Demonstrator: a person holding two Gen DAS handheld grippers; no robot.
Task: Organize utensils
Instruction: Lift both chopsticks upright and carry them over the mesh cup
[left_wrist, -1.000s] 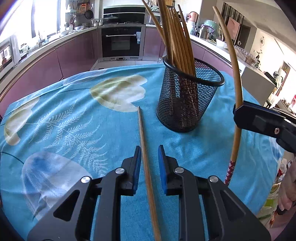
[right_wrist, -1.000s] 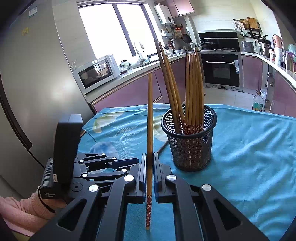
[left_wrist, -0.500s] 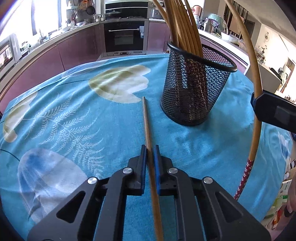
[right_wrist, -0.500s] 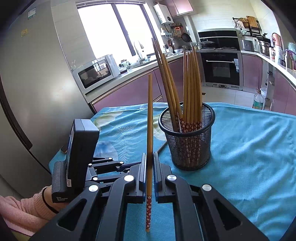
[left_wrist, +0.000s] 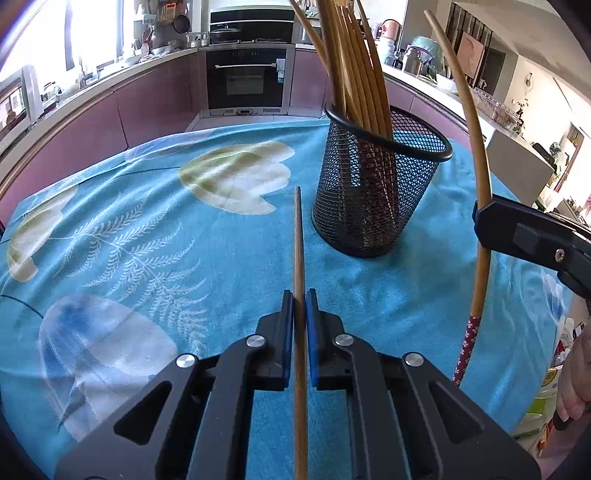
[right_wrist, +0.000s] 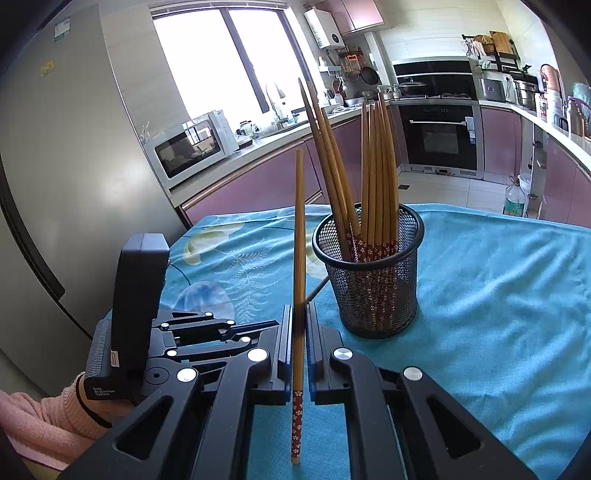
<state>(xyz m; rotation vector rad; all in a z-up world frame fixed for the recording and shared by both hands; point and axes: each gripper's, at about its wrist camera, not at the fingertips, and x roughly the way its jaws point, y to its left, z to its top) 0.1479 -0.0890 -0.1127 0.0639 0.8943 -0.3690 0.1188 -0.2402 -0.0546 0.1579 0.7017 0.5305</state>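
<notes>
Right wrist view: teal tablecloth (right_wrist: 498, 295) carries the mesh holder (right_wrist: 369, 288), standing upright with most chopsticks (right_wrist: 376, 177) already in it. Right gripper (right_wrist: 299, 347) is clamped on an upright chopstick (right_wrist: 298, 258), probably poised for insertion. Left gripper (left_wrist: 300, 321) pinches the last chopstick (left_wrist: 298, 240) beside the holder, apparently for lifting.

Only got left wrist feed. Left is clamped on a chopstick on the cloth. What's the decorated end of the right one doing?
Observer: The right gripper is shut on its upright chopstick; the red patterned end hangs below the fingers, pointing down.
Operator: Patterned ends in the holder, up or down?
Observer: Down. In the mesh holder, the red floral ends sit at the bottom, tips up.
Operator: Who's holding left?
Observer: A hand in a pink sleeve holds the left gripper.
</notes>
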